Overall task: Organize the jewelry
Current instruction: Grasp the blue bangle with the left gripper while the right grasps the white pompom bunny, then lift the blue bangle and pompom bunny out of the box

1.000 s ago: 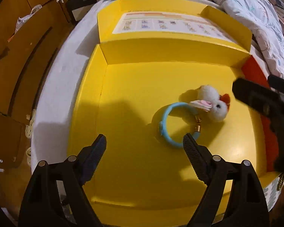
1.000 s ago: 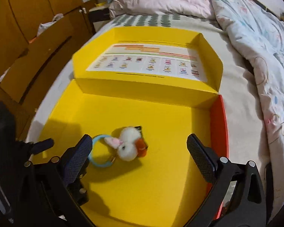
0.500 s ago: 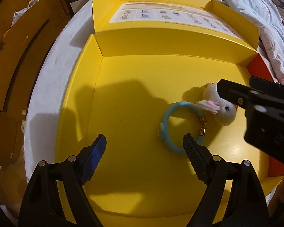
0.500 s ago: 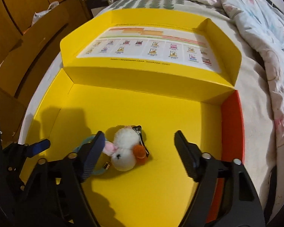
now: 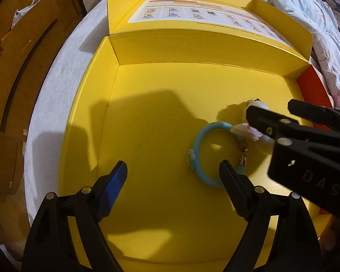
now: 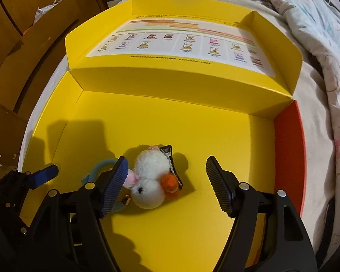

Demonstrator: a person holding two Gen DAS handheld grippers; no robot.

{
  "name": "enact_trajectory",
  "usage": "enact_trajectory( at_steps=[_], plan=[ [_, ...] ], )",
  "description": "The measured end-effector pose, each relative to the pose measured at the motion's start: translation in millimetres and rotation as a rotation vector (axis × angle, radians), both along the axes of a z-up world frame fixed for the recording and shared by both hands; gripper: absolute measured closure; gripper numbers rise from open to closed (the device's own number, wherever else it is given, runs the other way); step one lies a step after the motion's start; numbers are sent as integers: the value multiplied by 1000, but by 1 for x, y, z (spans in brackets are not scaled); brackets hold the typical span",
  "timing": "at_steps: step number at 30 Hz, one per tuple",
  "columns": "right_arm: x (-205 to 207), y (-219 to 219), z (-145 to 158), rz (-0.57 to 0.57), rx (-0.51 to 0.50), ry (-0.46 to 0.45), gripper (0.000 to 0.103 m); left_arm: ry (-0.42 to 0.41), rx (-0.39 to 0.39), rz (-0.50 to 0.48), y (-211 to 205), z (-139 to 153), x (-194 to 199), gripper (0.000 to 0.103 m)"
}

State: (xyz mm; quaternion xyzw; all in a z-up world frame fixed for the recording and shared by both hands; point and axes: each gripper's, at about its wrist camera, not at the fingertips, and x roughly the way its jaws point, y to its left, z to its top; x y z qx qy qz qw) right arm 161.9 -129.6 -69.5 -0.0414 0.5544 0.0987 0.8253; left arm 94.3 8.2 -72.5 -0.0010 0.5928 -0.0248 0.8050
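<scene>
Your workspace is a yellow box with an orange right wall, lying on a bed; its raised lid carries a printed sheet, and a floral quilt lies to the right. Inside the box, a blue bracelet with gold end caps lies flat, touching a white plush hair clip with an orange tuft and black metal clasp. Your right gripper stands with jaws apart around the plush clip; its left finger covers part of the bracelet. Your left gripper also stands apart, its right fingertip just beside the bracelet's near arc.
</scene>
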Motion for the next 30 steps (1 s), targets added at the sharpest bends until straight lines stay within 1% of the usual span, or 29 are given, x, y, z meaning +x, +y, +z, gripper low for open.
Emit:
enact_trajectory(
  at_steps=[4, 7, 9, 10, 12, 14, 15, 16, 17, 18, 19, 20, 21, 23, 30],
  plan=[
    [2, 3, -7, 13, 17, 35, 31, 9, -4, -2, -1, -3, 3, 21],
    [3, 4, -12, 17, 8, 52, 30, 13, -16, 7, 1, -5, 8, 21],
    [3, 3, -12, 15, 20, 53, 30, 19, -22, 10, 3, -7, 11, 26],
    [2, 3, -12, 15, 18, 55, 30, 23, -26, 11, 4, -8, 11, 31],
    [1, 4, -11, 18, 14, 50, 30, 19, -19, 16, 4, -9, 11, 34],
    [0, 3, -11, 16, 14, 46, 30, 15, -19, 16, 4, -8, 12, 42],
    [0, 3, -11, 13, 13, 41, 31, 13, -20, 15, 4, -8, 13, 44],
    [-1, 2, -11, 11, 11, 41, 39, 10, -20, 14, 3, -8, 13, 50],
    [-1, 2, -12, 12, 18, 50, 43, 8, -21, 13, 2, -7, 12, 56],
    [-1, 0, -13, 10, 48, 59, 52, 5, -23, 8, 1, -7, 11, 60],
    [0, 0, -13, 7, 56, 61, 56, 4, -24, 3, 0, -7, 10, 67],
    [-1, 0, -14, 9, 57, 66, 59, 3, -26, -3, -1, -7, 10, 71],
    [-1, 0, -15, 10, 61, 70, 61, 2, -29, -5, -1, -6, 8, 78],
    [-1, -2, -16, 1, 77, 75, 63, 4, -36, -6, -4, -5, 6, 89],
    [1, -16, -15, -26, 148, 96, 67, 17, -81, 9, 0, -4, 5, 91]
  ],
)
